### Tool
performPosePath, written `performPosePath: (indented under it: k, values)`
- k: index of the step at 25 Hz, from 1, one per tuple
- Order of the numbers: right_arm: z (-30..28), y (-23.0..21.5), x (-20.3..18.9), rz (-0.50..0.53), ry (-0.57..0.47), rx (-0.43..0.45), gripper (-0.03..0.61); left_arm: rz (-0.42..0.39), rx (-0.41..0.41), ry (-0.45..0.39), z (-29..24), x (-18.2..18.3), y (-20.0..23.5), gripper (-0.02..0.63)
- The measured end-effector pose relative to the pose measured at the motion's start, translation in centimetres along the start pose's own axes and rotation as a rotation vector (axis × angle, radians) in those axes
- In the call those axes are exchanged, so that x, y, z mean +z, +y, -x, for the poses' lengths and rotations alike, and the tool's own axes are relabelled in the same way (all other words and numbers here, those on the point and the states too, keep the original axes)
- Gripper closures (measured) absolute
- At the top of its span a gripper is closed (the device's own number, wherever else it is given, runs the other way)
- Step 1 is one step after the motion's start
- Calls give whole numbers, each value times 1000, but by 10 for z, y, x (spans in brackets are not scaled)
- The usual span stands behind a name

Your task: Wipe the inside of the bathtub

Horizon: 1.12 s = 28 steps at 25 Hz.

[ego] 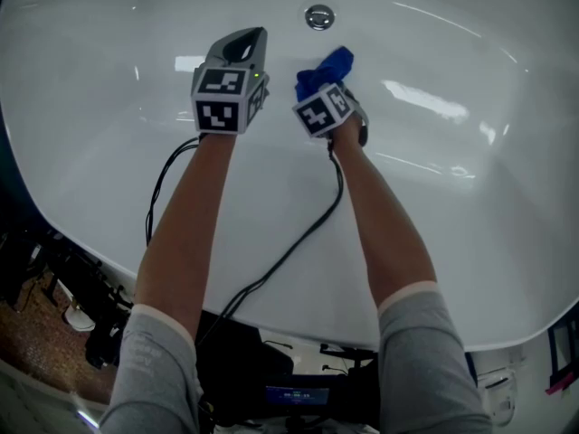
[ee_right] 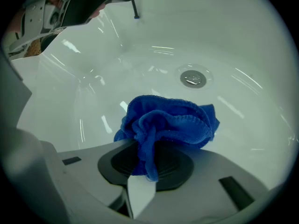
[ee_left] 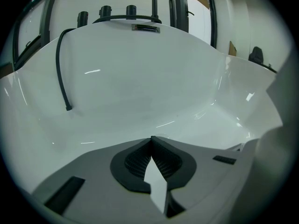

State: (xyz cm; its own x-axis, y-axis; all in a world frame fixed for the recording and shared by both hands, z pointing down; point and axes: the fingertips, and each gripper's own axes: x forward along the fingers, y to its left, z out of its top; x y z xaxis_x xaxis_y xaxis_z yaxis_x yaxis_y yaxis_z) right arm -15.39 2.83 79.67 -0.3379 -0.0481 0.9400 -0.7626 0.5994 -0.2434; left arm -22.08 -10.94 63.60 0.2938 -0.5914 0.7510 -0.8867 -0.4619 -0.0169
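The white tub [ego: 452,197] fills the head view, with its drain [ego: 319,16] at 12 o'clock near the far wall. Both forearms reach in over the near rim, bare below grey sleeves [ego: 421,351]. The right tongs [ego: 329,85] are pinching a crumpled blue cloth [ego: 327,66], which sits at 6 o'clock from the drain and near it. In the right gripper view a fold of the cloth is caught between the dark pads while the rest bunches out ahead of them, low over the tub floor, with the drain beyond at 1 o'clock. Whether the cloth touches the floor cannot be told. The left tongs [ego: 246,39] hang at 9 o'clock from the right tongs, just beside them; their tips are pressed together with nothing between and point at the smooth tub wall. A black cable [ego: 340,181] trails from the right tongs back over the near rim.
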Motion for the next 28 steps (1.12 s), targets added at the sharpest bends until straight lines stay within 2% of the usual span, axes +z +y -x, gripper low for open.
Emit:
performPosePath:
  k: [4,9,18,22,26,28]
  values:
    - [14,-40,-18,-107,-8,-28,488,-10,-28,-8,-3,6,-14,612]
    - [30,-94,-56,-136,0,-82,486,-3,-52,-1,-5,7,-36,611]
    - [74,-203,-121,-294,12,-198,485,4,-89,-18,-17,20,-65,611]
    - [78,-220,-118,-350,-25,-171,485,-1,-101,-20,-19,24,-75,611]
    - [82,-239,-110,-328,-3,-293,489,-5,-106,-36,-24,31,-82,611]
    - [80,-247,-94,-307,-34,-307,489,-7,-111,-45,-28,33,-85,611]
